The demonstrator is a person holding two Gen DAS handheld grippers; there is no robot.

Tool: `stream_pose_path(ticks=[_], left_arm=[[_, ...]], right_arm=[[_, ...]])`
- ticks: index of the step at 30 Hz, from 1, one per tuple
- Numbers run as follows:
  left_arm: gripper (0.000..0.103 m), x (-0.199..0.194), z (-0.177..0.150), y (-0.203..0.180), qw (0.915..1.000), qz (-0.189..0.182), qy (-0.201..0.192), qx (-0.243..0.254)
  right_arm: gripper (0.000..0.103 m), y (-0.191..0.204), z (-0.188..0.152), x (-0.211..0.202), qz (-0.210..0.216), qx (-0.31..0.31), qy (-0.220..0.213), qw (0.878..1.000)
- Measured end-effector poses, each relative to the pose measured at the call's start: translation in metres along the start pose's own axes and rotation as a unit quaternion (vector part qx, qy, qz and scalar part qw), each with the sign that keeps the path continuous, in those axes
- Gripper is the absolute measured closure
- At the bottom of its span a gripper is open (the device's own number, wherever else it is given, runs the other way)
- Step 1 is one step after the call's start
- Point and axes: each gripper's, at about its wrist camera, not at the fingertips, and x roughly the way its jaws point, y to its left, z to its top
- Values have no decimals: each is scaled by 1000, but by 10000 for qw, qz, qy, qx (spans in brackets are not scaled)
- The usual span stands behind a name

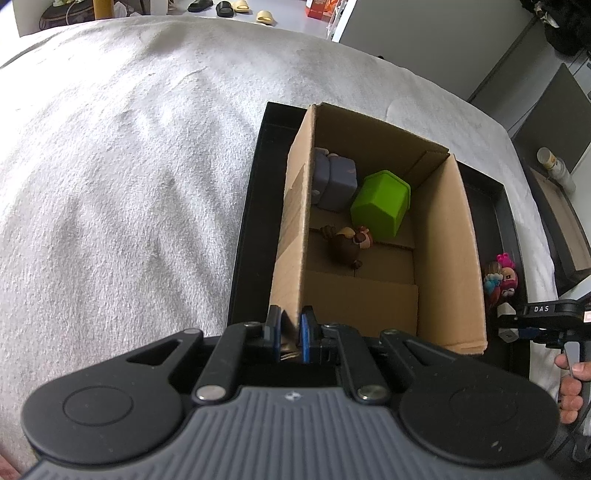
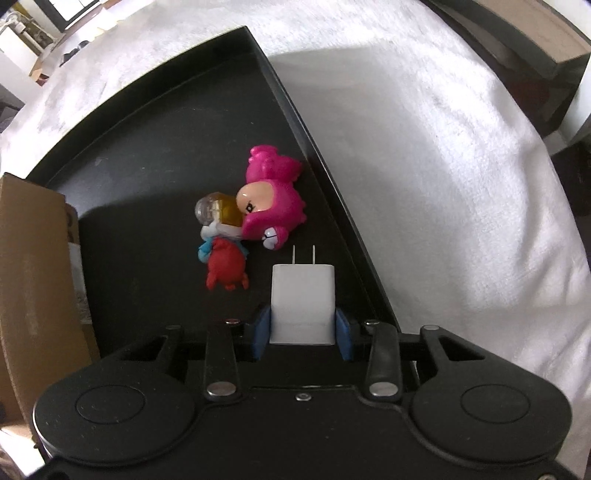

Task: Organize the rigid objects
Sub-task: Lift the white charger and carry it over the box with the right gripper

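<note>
I am working in a home, most likely a bedroom. The soft white blanket (image 1: 122, 177) spreads under everything like bedding over a mattress. Beyond its far edge I see slippers (image 1: 236, 7) left on a pale floor, one black pair and one tan. A dark cabinet (image 1: 554, 110) stands to the side against a plain grey wall, with a white bottle (image 1: 554, 166) by it. On the black tray (image 2: 155, 147) in front of me lie small toy figures (image 2: 273, 195) and a white plug-in charger (image 2: 303, 295), ordinary household bits, beside a plain cardboard box (image 1: 447, 258).
</note>
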Motion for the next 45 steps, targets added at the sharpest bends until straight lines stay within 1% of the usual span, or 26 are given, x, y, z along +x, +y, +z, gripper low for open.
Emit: stream_pose_path(ticks=[2, 5, 11, 18, 31, 45], left_arm=[[93, 0, 0, 0, 10000, -3, -5, 5], [93, 0, 0, -1, 10000, 12, -14, 28], [93, 0, -1, -1, 10000, 6, -4, 37], [93, -1, -1, -1, 10000, -15, 25, 50], [93, -1, 0, 2, 9999, -88, 30, 66], [93, -3, -2, 3, 9996, -234, 8, 148]], right_arm=[[67, 1, -1, -6, 40, -5, -30, 10000], [67, 8, -6, -17, 21, -149, -178, 9997], [67, 20, -10, -43, 130, -352, -439, 9983], [67, 24, -6, -66, 357, -455, -647, 9962], [67, 52, 1, -97, 669, -697, -938, 9909], [67, 91, -4, -119, 822, -1041, -1116, 9849]])
